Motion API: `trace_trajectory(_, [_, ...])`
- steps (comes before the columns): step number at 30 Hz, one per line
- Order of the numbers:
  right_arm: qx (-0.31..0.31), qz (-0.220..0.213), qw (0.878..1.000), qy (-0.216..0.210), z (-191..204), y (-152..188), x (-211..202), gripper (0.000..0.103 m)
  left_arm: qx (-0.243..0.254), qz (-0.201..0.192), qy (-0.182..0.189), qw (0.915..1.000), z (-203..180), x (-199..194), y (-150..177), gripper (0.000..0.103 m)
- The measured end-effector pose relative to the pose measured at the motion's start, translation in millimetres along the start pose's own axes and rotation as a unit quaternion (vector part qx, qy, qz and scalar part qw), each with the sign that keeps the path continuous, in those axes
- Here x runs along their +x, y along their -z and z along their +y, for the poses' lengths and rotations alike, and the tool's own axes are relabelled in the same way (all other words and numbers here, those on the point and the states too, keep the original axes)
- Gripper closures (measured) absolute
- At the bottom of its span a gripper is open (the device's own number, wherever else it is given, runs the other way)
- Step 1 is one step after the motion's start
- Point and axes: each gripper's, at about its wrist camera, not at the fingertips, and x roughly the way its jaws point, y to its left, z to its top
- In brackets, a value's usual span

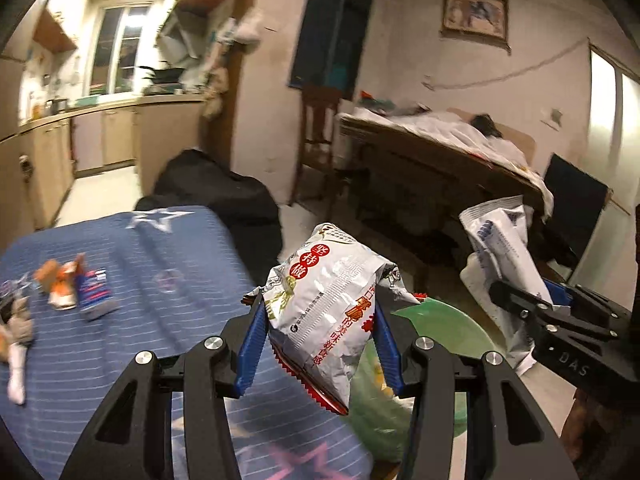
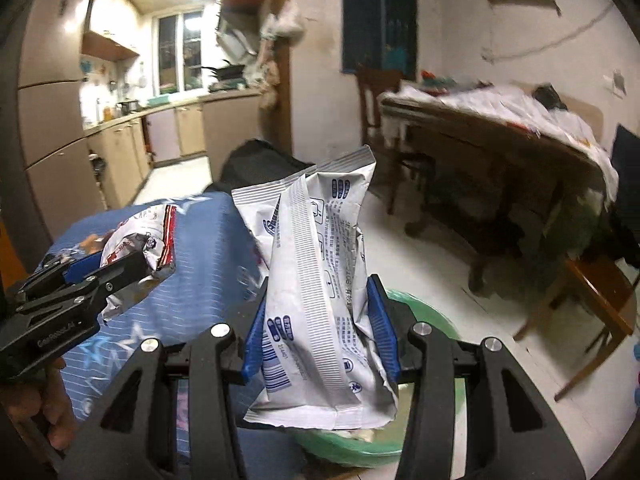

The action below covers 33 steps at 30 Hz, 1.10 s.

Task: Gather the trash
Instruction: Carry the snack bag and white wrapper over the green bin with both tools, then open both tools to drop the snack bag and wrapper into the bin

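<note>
1. Holding a crinkly snack bag (image 1: pixel 326 304), the left gripper (image 1: pixel 320 332) squeezes it between its blue pads.
2. The right gripper (image 2: pixel 320 320) squeezes a white and blue wrapper (image 2: pixel 320 280) the same way.
3. The green bin (image 2: pixel 424 312) sits just below and in front of both grippers, probably so both bags can drop in.
4. More wrappers (image 1: pixel 76 286) lie on the blue blanket (image 1: pixel 160 272), off to the left gripper's left.

Dim room with pale walls (image 2: pixel 460 92), white floor (image 2: pixel 420 264), a cluttered wooden table (image 2: pixel 480 140), framed picture (image 1: pixel 475 14), and a brightly lit kitchen window (image 2: pixel 180 52).
</note>
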Motion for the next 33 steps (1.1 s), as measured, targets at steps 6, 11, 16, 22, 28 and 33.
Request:
trace_trajectory(6, [0.016, 0.057, 0.998, 0.020, -39.0, 12.5, 26.3, 0.059, 0.015, 0.052, 0.037, 0.9978, -39.0, 63.9, -4.2, 0.053])
trace_trajectory(11, [0.031, 0.110, 0.993, 0.020, -64.9, 21.6, 52.3, 0.059, 0.024, 0.095, 0.034, 0.9946, -61.3, 118.4, 3.2, 0.053])
trace_trajectory(16, [0.050, 0.155, 0.986, 0.017, -86.7, 29.7, 80.6, 0.059, 0.029, 0.134, 0.032, 0.9901, -67.8, 156.5, 18.0, 0.053])
trace_trajectory(22, [0.065, 0.184, 0.981, 0.007, -100.9, 43.4, 97.0, 0.059, 0.037, 0.153, 0.031, 0.9870, -74.7, 184.8, 28.7, 0.053])
trace_trajectory(28, [0.070, 0.194, 0.979, 0.001, -107.3, 46.9, 101.2, 0.059, 0.046, 0.163, 0.032, 0.9851, -78.7, 198.4, 32.6, 0.052])
trace_trajectory(33, [0.071, 0.196, 0.978, -0.004, -108.2, 45.9, 100.4, 0.058, 0.050, 0.173, 0.031, 0.9832, -79.6, 203.8, 35.4, 0.052])
